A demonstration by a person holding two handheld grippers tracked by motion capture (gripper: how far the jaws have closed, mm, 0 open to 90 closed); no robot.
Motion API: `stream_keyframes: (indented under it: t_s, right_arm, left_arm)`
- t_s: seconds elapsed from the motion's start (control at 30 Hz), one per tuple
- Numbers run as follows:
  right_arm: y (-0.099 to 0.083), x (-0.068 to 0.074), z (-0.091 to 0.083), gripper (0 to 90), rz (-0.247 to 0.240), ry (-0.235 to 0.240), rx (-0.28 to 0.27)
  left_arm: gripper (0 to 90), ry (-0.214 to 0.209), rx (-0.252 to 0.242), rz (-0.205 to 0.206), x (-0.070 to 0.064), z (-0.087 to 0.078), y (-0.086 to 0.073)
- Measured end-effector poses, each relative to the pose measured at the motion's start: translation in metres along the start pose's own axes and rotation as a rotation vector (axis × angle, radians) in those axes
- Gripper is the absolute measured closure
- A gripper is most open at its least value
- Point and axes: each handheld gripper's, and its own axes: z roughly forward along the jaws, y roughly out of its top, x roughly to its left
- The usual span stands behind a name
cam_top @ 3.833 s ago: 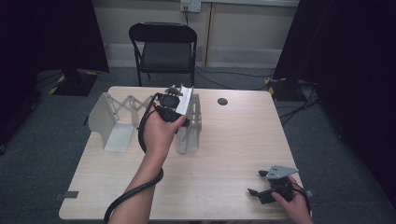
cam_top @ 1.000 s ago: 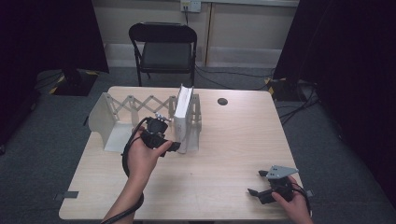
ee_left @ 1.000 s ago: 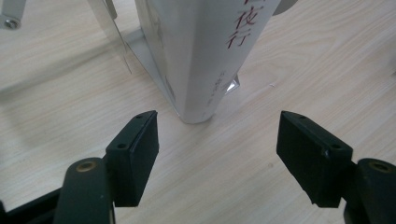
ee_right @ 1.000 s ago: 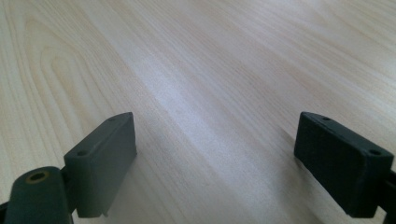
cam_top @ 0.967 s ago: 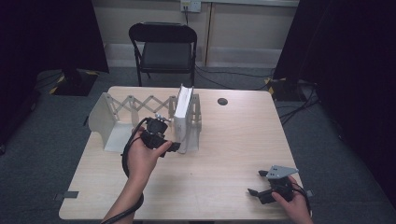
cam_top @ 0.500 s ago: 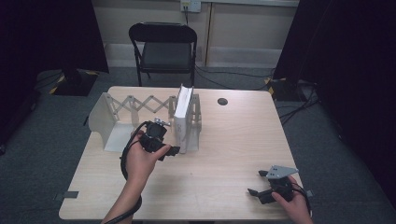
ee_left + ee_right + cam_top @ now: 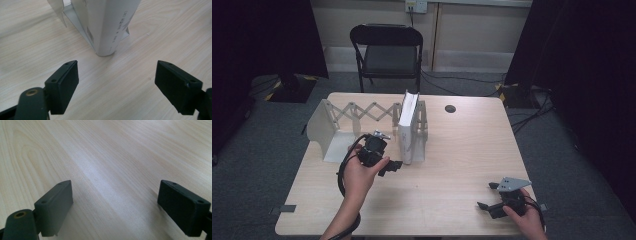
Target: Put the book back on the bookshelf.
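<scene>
Facing the white upright book [image 7: 110, 27] standing in the grey expanding metal rack [image 7: 343, 117], my left gripper [image 7: 117, 86] gapes empty just before its spine. My right gripper [image 7: 498, 199] rests spread on the pale wooden table [image 7: 447, 165], holding nothing. I judge the shelving step done; next I need only back away cleanly.

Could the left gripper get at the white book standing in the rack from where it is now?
Probably yes. The left gripper is open and points at the book, whose spine faces it across bare table; nothing lies between them. The rack flanks the book's sides only.
</scene>
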Motion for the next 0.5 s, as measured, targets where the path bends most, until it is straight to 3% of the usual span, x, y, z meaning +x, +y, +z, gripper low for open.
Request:
stream_keyframes:
  t_s: [0.07, 0.17, 0.5]
  right_arm:
    - [0.0, 0.0, 0.0, 12.4, 0.0, 0.0, 0.0]
    - [0.0, 0.0, 0.0, 12.4, 0.0, 0.0, 0.0]
    - [0.0, 0.0, 0.0, 12.4, 0.0, 0.0, 0.0]
  left_arm:
    - [17.5, -0.001, 0.005, 0.022, 0.001, 0.001, -0.003]
    - [17.2, -0.016, 0.007, 0.001, 0.003, 0.001, -0.005]
    - [17.4, -0.011, 0.018, 0.0, 0.01, 0.004, -0.015]
